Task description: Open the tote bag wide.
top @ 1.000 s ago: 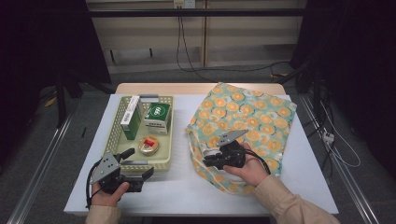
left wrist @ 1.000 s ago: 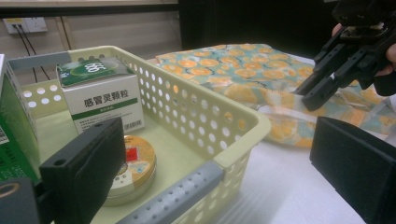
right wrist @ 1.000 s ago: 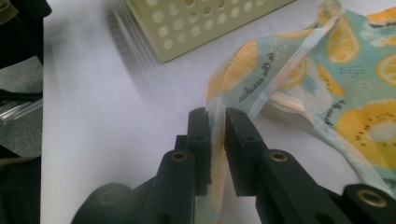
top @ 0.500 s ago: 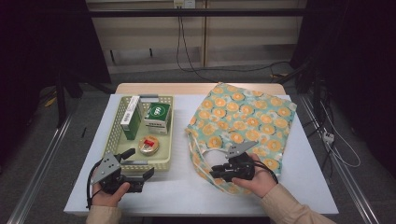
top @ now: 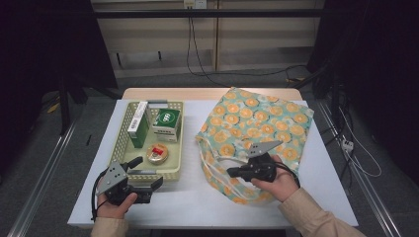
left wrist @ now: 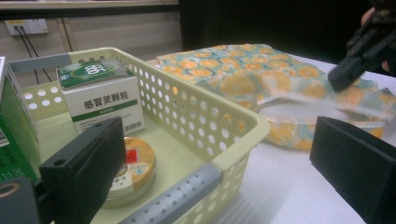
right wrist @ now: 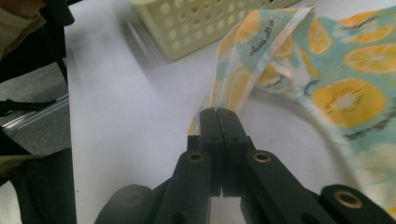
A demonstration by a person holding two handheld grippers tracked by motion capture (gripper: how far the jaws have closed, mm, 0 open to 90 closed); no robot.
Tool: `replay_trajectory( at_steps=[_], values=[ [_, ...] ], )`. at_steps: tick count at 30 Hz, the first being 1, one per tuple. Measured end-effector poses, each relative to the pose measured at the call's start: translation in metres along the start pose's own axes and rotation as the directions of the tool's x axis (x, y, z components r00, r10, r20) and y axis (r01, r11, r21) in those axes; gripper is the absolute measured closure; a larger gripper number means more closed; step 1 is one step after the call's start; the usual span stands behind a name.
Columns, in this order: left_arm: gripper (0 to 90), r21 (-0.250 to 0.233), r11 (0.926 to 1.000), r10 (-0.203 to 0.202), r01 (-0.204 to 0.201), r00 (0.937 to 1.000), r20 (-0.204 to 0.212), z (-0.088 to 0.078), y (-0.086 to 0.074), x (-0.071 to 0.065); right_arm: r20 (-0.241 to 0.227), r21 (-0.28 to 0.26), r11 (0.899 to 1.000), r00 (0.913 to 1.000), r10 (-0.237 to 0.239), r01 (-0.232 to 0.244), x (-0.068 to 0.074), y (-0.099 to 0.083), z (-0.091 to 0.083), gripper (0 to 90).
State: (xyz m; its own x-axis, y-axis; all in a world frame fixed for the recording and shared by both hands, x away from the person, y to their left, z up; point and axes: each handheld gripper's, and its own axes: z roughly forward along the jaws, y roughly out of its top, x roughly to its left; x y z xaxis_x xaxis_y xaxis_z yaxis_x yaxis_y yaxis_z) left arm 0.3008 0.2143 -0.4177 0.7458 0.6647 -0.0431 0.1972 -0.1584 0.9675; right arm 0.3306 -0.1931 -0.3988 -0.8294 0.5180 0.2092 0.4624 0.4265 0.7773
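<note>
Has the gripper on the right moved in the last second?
Yes. The right gripper slid left along the orange-print bag, toward the basket, its fingers closing on the bag's edge.

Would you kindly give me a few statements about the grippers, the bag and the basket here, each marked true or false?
1. The right gripper is shut on the edge of the orange-print fabric bag. True.
2. The left gripper grips the round tin. False: its jaws stand open near the front of the basket, with nothing between them.
3. The round tin lies inside the pale yellow basket. True.
4. The green and white medicine box lies on the bag. False: it stands in the basket.
5. The basket rests on top of the bag. False: it sits beside the bag on the white table.
</note>
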Motion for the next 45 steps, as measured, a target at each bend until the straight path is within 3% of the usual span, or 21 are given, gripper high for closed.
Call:
replay_trajectory(
  at_steps=[6, 11, 21, 31, 32, 35, 41, 45],
  values=[
    [3.4, 0.000, 1.0000, 0.006, -0.006, 1.0000, 0.001, 0.000, 0.000, 0.000, 0.071, -0.039, 0.999, 0.9972, 0.022, -0.019, -0.024, 0.013, -0.019, 90.0],
    [3.4, -0.002, 1.0000, 0.001, -0.001, 1.0000, 0.001, 0.000, 0.000, 0.000, 0.141, -0.048, 0.997, 0.9879, 0.066, -0.059, -0.053, 0.014, -0.030, 90.0],
    [3.4, 0.004, 1.0000, 0.004, -0.004, 1.0000, 0.001, 0.001, -0.001, 0.001, 0.180, -0.112, 0.982, 0.9689, 0.170, -0.151, -0.103, -0.001, -0.037, 90.0],
    [3.4, 0.007, 1.0000, -0.001, 0.001, 1.0000, 0.004, 0.001, -0.002, 0.003, 0.268, -0.134, 0.970, 0.9353, 0.231, -0.201, -0.148, -0.005, -0.047, 90.0],
    [3.4, 0.010, 0.9999, -0.004, 0.004, 1.0000, 0.004, 0.001, -0.003, 0.003, 0.276, -0.136, 0.968, 0.9302, 0.242, -0.212, -0.152, -0.005, -0.047, 90.0],
    [3.4, 0.010, 0.9999, -0.001, 0.001, 1.0000, 0.003, 0.001, -0.003, 0.004, 0.277, -0.149, 0.964, 0.9269, 0.253, -0.219, -0.160, -0.006, -0.043, 90.0],
    [3.4, 0.010, 0.9999, 0.002, -0.002, 1.0000, 0.001, 0.001, -0.003, 0.004, 0.306, -0.107, 0.973, 0.9246, 0.227, -0.204, -0.164, -0.011, -0.035, 90.0],
    [3.4, 0.014, 0.9999, 0.006, -0.006, 1.0000, -0.002, -0.001, -0.003, 0.004, 0.310, -0.105, 0.974, 0.9236, 0.226, -0.203, -0.161, -0.011, -0.038, 88.7]
  ],
)
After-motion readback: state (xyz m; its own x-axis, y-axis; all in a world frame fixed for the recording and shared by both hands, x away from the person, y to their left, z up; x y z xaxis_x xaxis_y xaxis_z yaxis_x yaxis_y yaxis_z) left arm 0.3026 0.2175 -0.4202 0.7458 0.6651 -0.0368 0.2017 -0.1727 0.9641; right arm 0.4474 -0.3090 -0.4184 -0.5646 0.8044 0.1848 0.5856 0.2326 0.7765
